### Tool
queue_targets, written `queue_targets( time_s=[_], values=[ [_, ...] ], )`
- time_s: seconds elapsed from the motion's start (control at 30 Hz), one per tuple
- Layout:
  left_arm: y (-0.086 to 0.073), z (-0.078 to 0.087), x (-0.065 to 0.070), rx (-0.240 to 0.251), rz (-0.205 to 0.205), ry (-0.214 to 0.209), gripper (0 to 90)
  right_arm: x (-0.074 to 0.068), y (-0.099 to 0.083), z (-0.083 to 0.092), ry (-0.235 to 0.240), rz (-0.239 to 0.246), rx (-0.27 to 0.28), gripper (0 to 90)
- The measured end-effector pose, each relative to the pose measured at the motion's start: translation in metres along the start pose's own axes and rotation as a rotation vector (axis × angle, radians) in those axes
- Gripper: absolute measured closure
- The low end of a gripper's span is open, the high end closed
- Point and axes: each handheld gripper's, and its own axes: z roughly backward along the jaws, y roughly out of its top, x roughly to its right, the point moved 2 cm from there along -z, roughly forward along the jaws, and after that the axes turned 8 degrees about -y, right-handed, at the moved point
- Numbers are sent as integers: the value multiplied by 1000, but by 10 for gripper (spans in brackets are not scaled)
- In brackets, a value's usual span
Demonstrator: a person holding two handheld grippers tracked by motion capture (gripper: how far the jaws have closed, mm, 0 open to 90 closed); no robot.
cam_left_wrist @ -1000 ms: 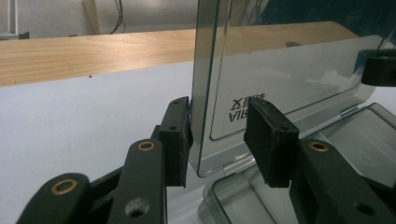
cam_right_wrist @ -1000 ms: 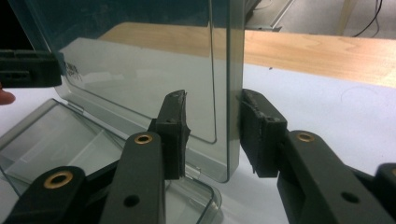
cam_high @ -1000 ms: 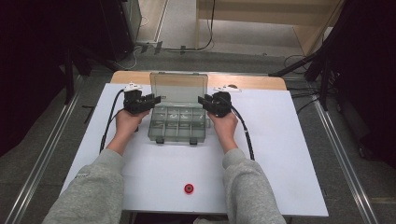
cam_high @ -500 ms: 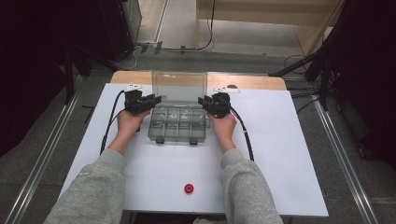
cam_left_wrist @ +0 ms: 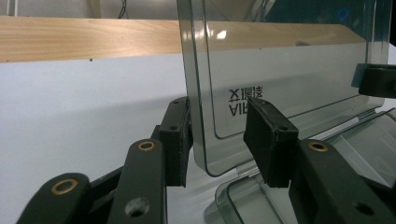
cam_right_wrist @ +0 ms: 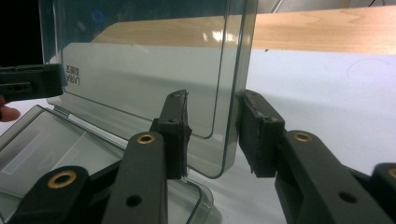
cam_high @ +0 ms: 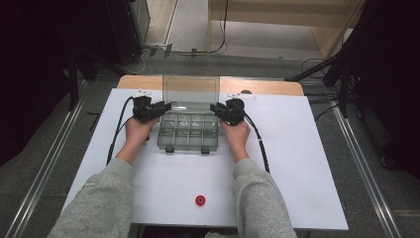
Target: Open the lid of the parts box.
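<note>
Organiser box (cam_high: 189, 133) of clear plastic sat at the middle of the white table (cam_high: 307, 178), toward its far edge, with its lid (cam_high: 191, 89) raised upright at the 12 o'clock side. Compartments inside the box could not be read for contents.

Left gripper (cam_high: 159, 109) stood at the 9 o'clock side of the box, at the lid's left edge. In the left gripper view that gripper (cam_left_wrist: 222, 135) straddled the lid's (cam_left_wrist: 289, 70) lower corner: the left pad lay against the lid's edge, the right pad stood off the clear panel with a gap, so the jaws were partly open and not clamped. Mirrored lettering showed through the panel between the jaws.

Right gripper (cam_high: 221, 110) stood at the 3 o'clock side, at the lid's right edge. In the right gripper view it (cam_right_wrist: 217, 135) straddled the lid's (cam_right_wrist: 140, 60) other lower corner, its jaws half spread; whether either pad pressed on the plastic could not be told. The open base of the box (cam_right_wrist: 46, 140) lay below at 8 o'clock.

A small red object (cam_high: 200, 200) lay at 6 o'clock on the table, well apart from the box, between the grey sleeves (cam_high: 94, 208).
</note>
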Motion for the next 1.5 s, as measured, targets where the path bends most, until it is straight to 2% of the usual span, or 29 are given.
queue_targets(
  time_s=[0.43, 0.57, 0.77, 0.97, 1.3, 1.5],
  values=[
    [-4, -3, -4, -25, 30, -5, 600, 5, -3, -4, 21, -41, -23, 628],
    [-6, -5, -7, -19, 77, -25, 600, 6, -4, -5, 27, -51, -30, 620],
    [-7, -6, -8, -24, 79, -25, 600, 7, -5, -6, 30, -65, -43, 614],
    [-8, -7, -9, -19, 105, -37, 599, 7, -6, -6, 31, -65, -55, 610],
    [-8, -7, -11, -18, 115, -41, 598, 7, -6, -7, 28, -64, -63, 606],
    [-8, -8, -13, -12, 129, -39, 591, 8, -6, -7, 26, -82, -73, 578]
  ],
)
